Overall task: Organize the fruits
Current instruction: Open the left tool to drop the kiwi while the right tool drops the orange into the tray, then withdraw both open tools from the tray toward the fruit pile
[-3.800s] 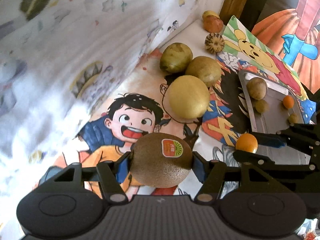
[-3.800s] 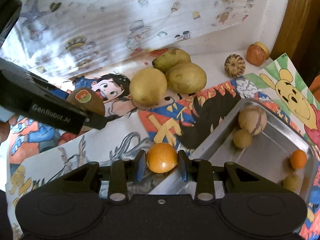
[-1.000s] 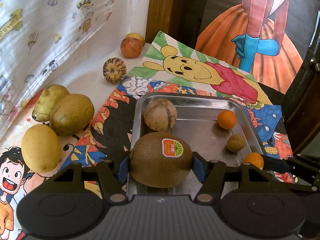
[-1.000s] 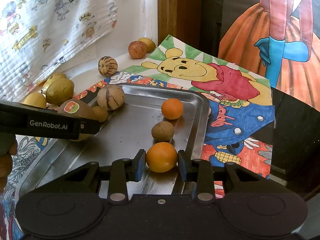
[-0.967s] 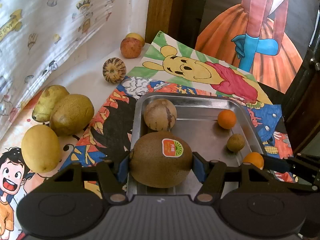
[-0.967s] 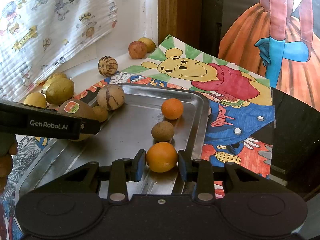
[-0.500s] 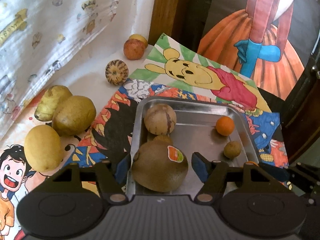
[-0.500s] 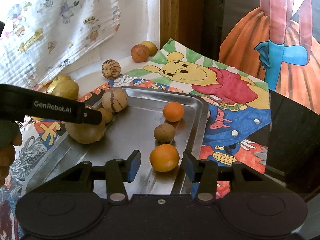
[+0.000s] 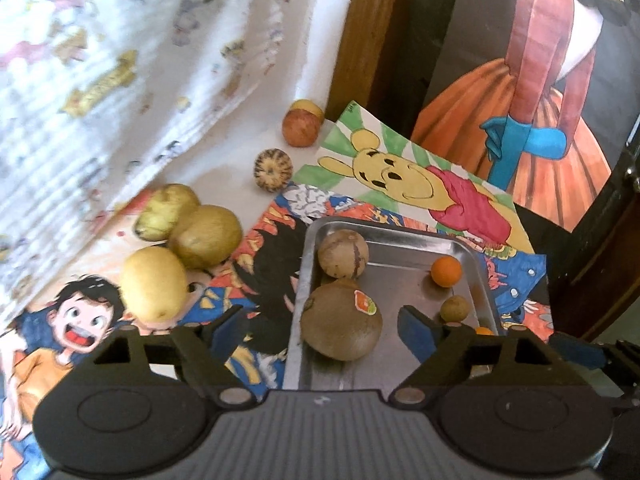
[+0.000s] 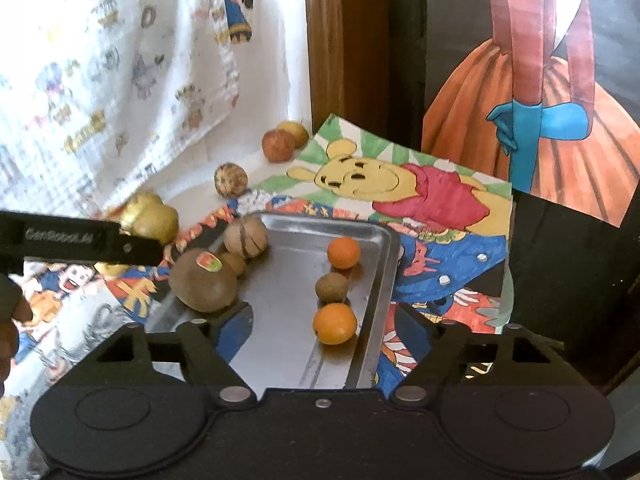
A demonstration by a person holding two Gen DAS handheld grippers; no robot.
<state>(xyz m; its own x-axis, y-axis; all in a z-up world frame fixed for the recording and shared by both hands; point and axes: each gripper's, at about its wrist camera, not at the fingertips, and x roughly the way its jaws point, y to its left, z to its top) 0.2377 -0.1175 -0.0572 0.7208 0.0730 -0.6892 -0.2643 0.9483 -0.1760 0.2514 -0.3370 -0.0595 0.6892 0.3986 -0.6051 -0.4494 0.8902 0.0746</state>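
A metal tray [image 9: 400, 236] [image 10: 384, 248] lies on cartoon posters. In it sit a brown kiwi with a sticker [image 9: 341, 326] [image 10: 203, 280], a striped brown fruit [image 9: 343, 254] [image 10: 245, 237], two oranges [image 10: 343, 253] [image 10: 334, 323] and a small brown fruit [image 10: 331, 288]. My left gripper [image 9: 320, 326] is open around the kiwi without touching it. My right gripper [image 10: 322, 326] is open, and the near orange lies free between its fingers.
Three yellow-green fruits [image 9: 154, 282] [image 9: 206, 236] [image 9: 166, 212] lie left of the tray. A striped round fruit [image 9: 273, 170] and two apples [image 9: 300, 128] sit by the patterned cloth wall [image 9: 120, 80]. A wooden post [image 10: 344, 40] stands behind.
Both grippers opened and drew back. The kiwi and the orange dropped from the fingers and now rest in the tray.
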